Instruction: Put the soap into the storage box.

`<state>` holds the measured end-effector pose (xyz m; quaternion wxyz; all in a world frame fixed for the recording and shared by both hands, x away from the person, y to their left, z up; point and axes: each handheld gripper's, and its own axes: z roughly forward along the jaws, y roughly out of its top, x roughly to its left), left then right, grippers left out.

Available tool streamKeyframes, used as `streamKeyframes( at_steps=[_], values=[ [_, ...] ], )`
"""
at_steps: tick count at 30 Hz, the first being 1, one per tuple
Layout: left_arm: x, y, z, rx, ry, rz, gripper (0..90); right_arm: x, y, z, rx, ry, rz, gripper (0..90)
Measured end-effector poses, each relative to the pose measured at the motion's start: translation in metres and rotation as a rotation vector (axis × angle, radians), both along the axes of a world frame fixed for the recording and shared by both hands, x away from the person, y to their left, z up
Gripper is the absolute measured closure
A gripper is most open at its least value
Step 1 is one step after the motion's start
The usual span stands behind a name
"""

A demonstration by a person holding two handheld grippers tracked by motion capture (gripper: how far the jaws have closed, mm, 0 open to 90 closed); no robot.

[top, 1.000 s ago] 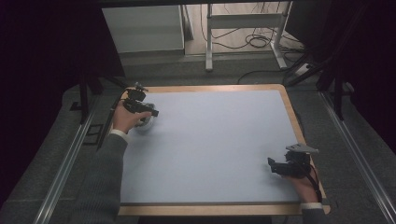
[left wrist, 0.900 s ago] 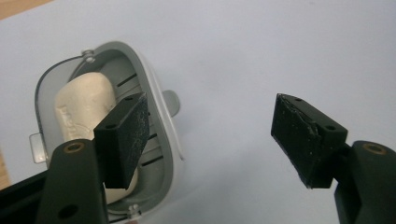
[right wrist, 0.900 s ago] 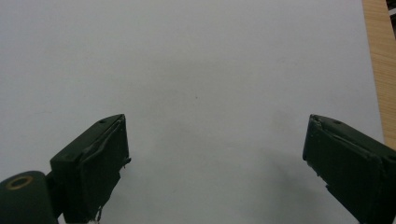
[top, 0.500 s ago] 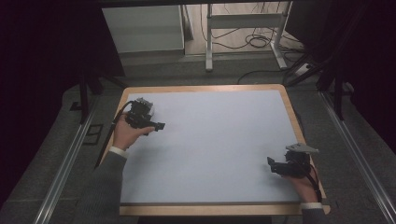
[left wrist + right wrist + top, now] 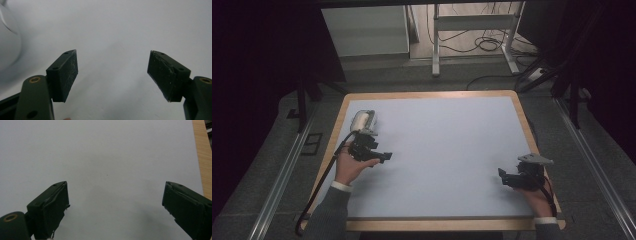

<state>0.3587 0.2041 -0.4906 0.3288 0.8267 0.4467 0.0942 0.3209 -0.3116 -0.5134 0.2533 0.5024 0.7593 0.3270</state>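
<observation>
My left gripper (image 5: 384,157) hangs released and empty at nine o'clock on the pale blue mat (image 5: 442,145), the small white rounded object (image 5: 362,120) behind it at ten; my right gripper (image 5: 502,175), likewise released, idles at four; a careless backswing could knock that object off the wooden edge.

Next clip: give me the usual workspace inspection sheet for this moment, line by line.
Surface: pale blue mat on a wood-edged table, flat.
Job's things: one white-grey object near the far left corner; kind unclear.
Clutter: nothing seen.
Grippers: left gripper open, empty, just in front of the object; right gripper open, empty, near right corner.
Cables: black cable trails from the left gripper along the table's left edge; loose cables on the floor beyond.
Surroundings: grey floor, white frame legs, dark sides.
</observation>
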Motion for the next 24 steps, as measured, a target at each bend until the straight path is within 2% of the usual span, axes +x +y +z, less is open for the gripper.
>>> streamKeyframes(
  at_steps=[2, 4, 11, 13, 15, 20, 22, 24],
  values=[
    [-0.007, 0.001, -0.005, 0.011, -0.003, 0.012, 24.4, 0.0, 0.0, 0.0, 0.0, 0.0, 0.0, 6.9],
    [-0.015, 0.004, -0.014, -0.019, 0.001, 0.03, 24.5, 0.0, 0.0, 0.0, 0.0, -0.001, 0.001, 6.8],
    [-0.027, 0.013, -0.031, -0.03, 0.031, 0.038, 24.6, 0.0, 0.003, -0.001, -0.007, -0.004, 0.015, 6.8],
    [-0.028, 0.013, -0.031, -0.029, 0.033, 0.04, 24.5, 0.0, 0.003, -0.001, -0.006, -0.009, 0.019, 6.8],
    [-0.029, 0.016, -0.03, -0.053, 0.023, 0.059, 24.6, 0.0, 0.003, 0.0, -0.006, -0.016, 0.021, 6.8],
    [-0.031, 0.016, -0.028, -0.058, 0.017, 0.056, 24.6, -0.001, 0.003, 0.001, -0.008, -0.024, 0.022, 6.8],
    [-0.032, 0.016, -0.026, -0.084, 0.008, 0.042, 24.6, 0.0, 0.003, 0.0, -0.006, -0.029, 0.025, 6.8],
    [-0.032, 0.016, -0.025, -0.092, 0.006, 0.043, 24.8, 0.0, 0.003, 0.001, -0.006, -0.031, 0.028, 6.8]
  ],
)
